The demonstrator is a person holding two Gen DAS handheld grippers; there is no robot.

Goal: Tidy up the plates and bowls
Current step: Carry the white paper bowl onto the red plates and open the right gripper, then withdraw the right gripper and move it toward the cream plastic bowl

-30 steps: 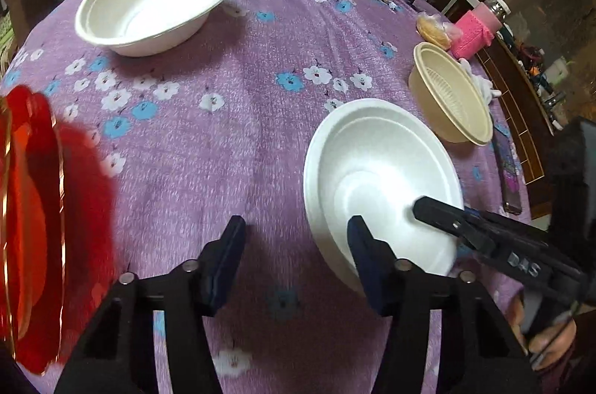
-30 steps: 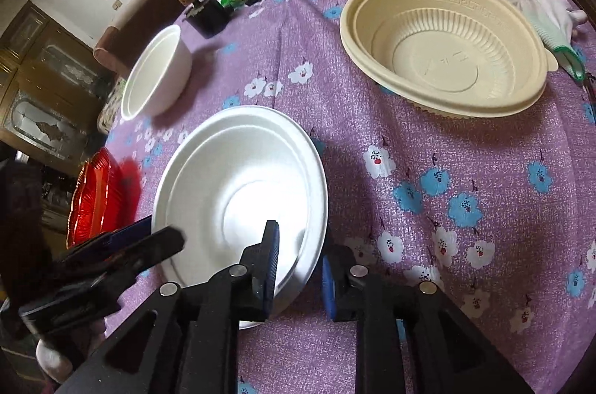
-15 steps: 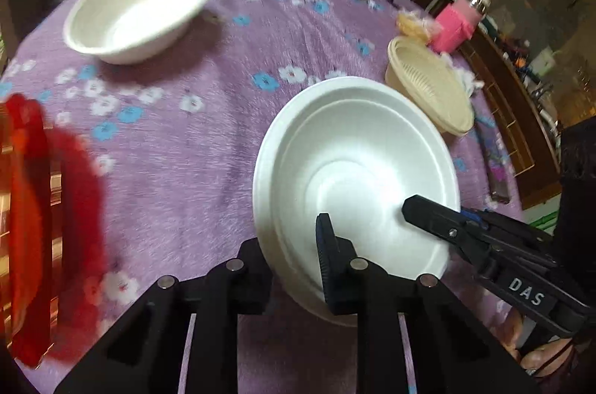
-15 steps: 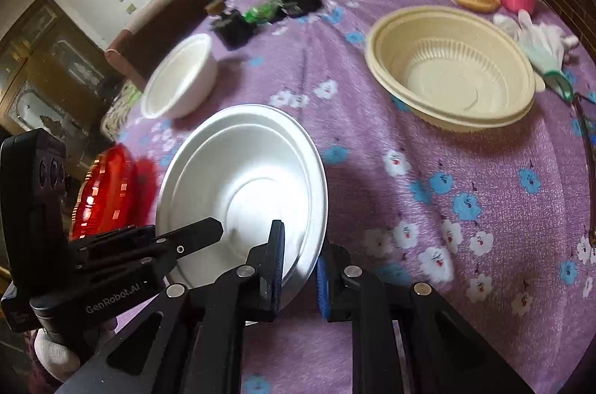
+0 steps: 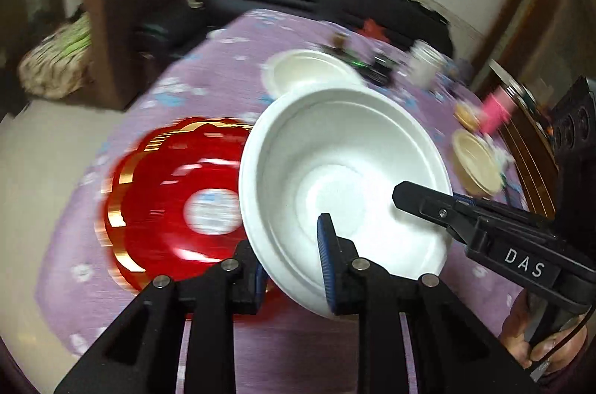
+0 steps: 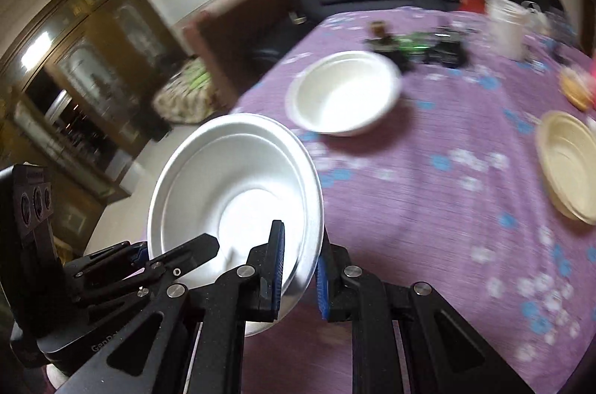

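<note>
Both tongs are clamped on the rim of one white foam bowl [image 5: 346, 178], a round, matte, shallow dish with a stepped wall and a flat circular floor, held clear of the table and tilted. The left gripper [image 5: 294, 267] bites the near edge: one blue ribbed pad [image 5: 325, 245] lies inside on the smooth wall, the other finger sits beneath the rim, largely hidden. The right gripper [image 6: 300, 263] pinches the rim at another spot in the same way, its inner pad flat against the inside and its outer blue pad under the lip; in the left wrist view its black, angular fingers reach in from the right over the bowl's floor. Just left of the left gripper, partly under the raised bowl, lies a glossy red plate [image 5: 175, 200] with a scalloped gold-trimmed edge and a pale centre (badly smeared by blur). Ahead of the tongs a second white bowl [image 6: 344, 98], deeper and round, sits on the purple tablecloth [image 6: 428, 207], a woven-looking fabric printed with small blue and white flowers. Off to the right of the right gripper rests a cream plastic bowl [image 6: 568, 163] with a ribbed inner wall. Farther ahead stands a white cylindrical tub [image 6: 504, 27], near some small dark objects too blurred to identify.
</note>
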